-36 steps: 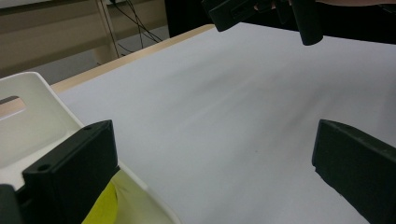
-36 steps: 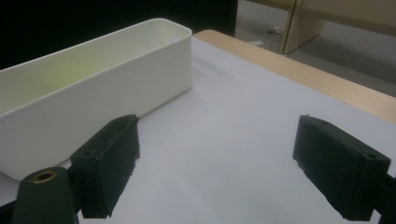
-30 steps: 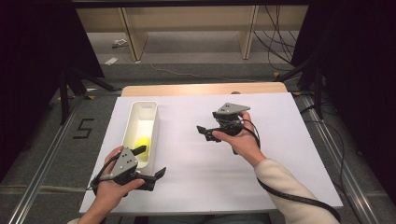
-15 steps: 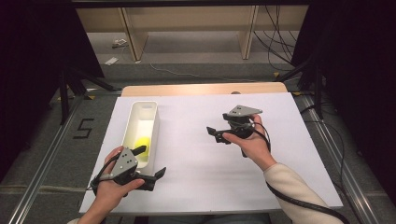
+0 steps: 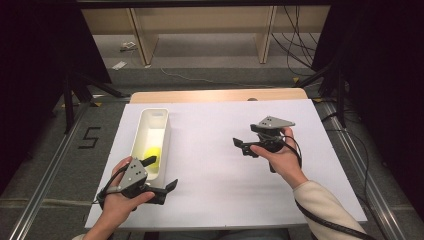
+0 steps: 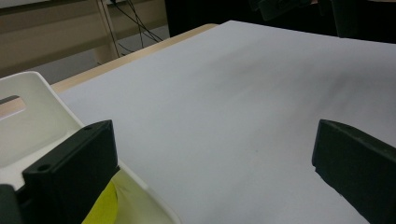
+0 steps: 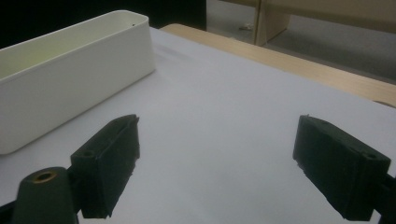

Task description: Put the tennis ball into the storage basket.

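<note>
A long white bin (image 5: 163, 131) stands on the left half of the table, with a yellow object (image 5: 152, 152) lying in its near end. My left gripper (image 5: 161, 172) is at the bin's near right corner, open and holding nothing. In the left gripper view, one finger (image 6: 70, 163) hangs over the bin's rim (image 6: 28, 107) above the yellow object (image 6: 105, 207), and the left gripper (image 6: 210, 158) spans bare sheet. My right gripper (image 5: 245, 137) hovers right of centre, open and empty, jaws pointing left. The right gripper view puts the bin (image 7: 70, 60) ahead-left of the right gripper (image 7: 215, 163).
A white sheet (image 5: 215, 170) covers the table, with a wooden edge (image 5: 220, 95) showing along the far side. Wooden shelf legs (image 5: 140, 35) and cables (image 5: 295, 45) lie on the floor beyond. A "5" mark (image 5: 90, 137) is on the floor at left.
My right gripper has moved to the right, away from the bin, still open. The left gripper has stayed in place.
</note>
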Demonstrator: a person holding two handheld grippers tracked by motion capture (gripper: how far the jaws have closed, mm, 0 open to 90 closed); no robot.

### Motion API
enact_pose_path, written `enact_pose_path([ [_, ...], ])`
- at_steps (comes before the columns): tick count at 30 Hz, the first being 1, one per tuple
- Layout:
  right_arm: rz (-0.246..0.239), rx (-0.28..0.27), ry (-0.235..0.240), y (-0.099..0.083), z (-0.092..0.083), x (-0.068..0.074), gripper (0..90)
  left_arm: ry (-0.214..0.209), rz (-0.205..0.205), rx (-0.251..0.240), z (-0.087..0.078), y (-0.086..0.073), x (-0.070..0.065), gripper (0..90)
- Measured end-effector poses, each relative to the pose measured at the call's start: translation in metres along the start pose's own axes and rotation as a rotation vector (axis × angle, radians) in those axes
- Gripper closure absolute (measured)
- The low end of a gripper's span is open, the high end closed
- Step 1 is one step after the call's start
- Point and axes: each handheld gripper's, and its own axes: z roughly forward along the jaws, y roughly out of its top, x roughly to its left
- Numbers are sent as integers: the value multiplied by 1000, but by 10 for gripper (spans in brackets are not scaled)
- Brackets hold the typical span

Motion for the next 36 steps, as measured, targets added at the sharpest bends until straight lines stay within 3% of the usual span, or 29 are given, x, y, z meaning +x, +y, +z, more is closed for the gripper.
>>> enact_pose_path([
  [36, 34, -4, -73, -31, -48, -22, 155, 5, -1, -2, 0, 0, 0, 0],
])
